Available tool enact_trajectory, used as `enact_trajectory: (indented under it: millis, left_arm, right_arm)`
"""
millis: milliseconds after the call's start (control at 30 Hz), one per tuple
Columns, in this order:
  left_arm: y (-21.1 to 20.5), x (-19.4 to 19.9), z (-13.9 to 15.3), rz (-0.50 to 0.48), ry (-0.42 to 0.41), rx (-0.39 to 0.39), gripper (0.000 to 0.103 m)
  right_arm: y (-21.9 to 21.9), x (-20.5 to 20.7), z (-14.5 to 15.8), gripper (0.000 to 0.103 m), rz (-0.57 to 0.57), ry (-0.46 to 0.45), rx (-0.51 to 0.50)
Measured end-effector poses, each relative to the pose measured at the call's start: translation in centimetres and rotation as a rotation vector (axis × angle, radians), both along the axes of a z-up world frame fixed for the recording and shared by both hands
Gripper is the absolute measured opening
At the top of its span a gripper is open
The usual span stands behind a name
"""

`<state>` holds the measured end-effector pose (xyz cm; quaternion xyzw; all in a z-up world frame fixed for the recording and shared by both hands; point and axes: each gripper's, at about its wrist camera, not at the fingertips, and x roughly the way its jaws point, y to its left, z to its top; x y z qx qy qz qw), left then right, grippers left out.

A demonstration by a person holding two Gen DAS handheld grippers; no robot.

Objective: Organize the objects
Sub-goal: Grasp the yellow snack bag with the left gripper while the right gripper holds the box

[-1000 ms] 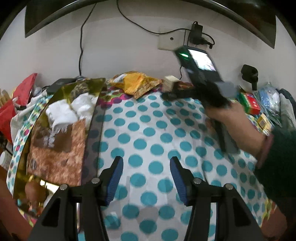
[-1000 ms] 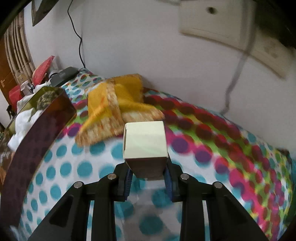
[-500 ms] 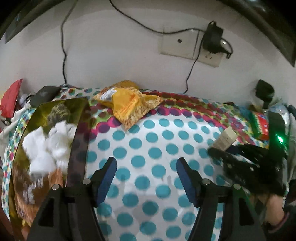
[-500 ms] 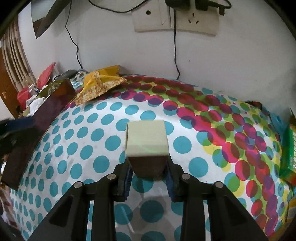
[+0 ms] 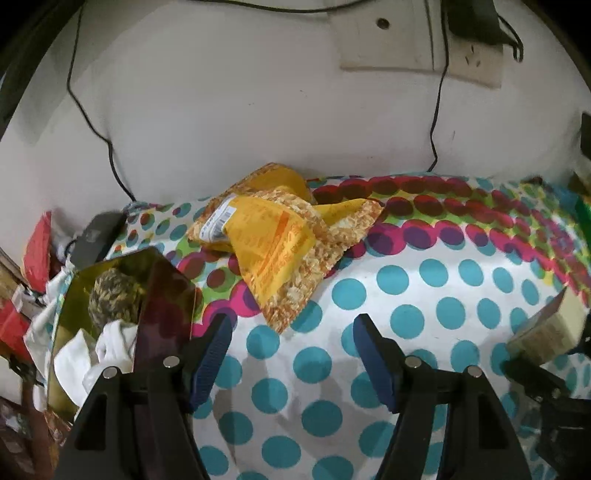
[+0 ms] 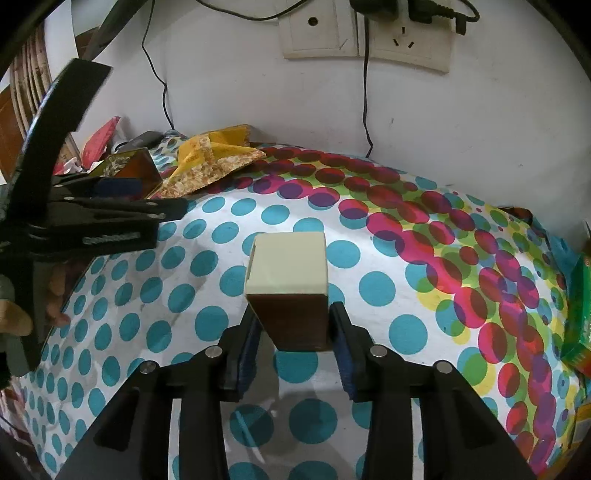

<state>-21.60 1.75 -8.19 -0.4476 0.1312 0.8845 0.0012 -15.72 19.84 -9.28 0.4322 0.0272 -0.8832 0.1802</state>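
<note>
My right gripper [image 6: 293, 332] is shut on a small box [image 6: 290, 284] with a cream top and brown sides, held above the polka-dot cloth. The box also shows at the right edge of the left wrist view [image 5: 543, 332]. My left gripper [image 5: 291, 339] is open and empty, low over the cloth just short of a yellow snack packet [image 5: 280, 243]. In the right wrist view the left gripper [image 6: 110, 206] reaches in from the left, near the packet [image 6: 207, 162].
A shiny gold-and-brown box [image 5: 147, 314] holding white cloths and a yarn ball stands at the left. A black device [image 5: 98, 240] and red items [image 5: 37, 247] lie behind it. Wall sockets [image 6: 365, 33] with cables hang above. A green carton [image 6: 580, 314] sits at the right.
My left gripper moved forward toward the yellow packet. My right gripper drew back from the packet to the middle of the cloth, still holding the small box.
</note>
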Motion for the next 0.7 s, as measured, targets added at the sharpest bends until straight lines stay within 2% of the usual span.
enact_trajectory:
  millis: [233,467,700]
  left_arm:
    - [1.3,-1.8,-1.3,-0.013,0.027,-0.136,0.070]
    - [1.3,-4.1,-1.7,0.005,0.048,-0.191,0.071]
    - [3.0,-6.4,-2.1,-0.011,0.096,-0.311,0.073]
  right_arm:
    - [0.1,0.0,-0.2,0.040,0.011,-0.002,-0.010]
    - [-0.1,0.0,-0.2,0.045,0.022,-0.003,-0.009]
    - [-0.2,0.0,-0.2,0.045,0.023,-0.001,-0.001]
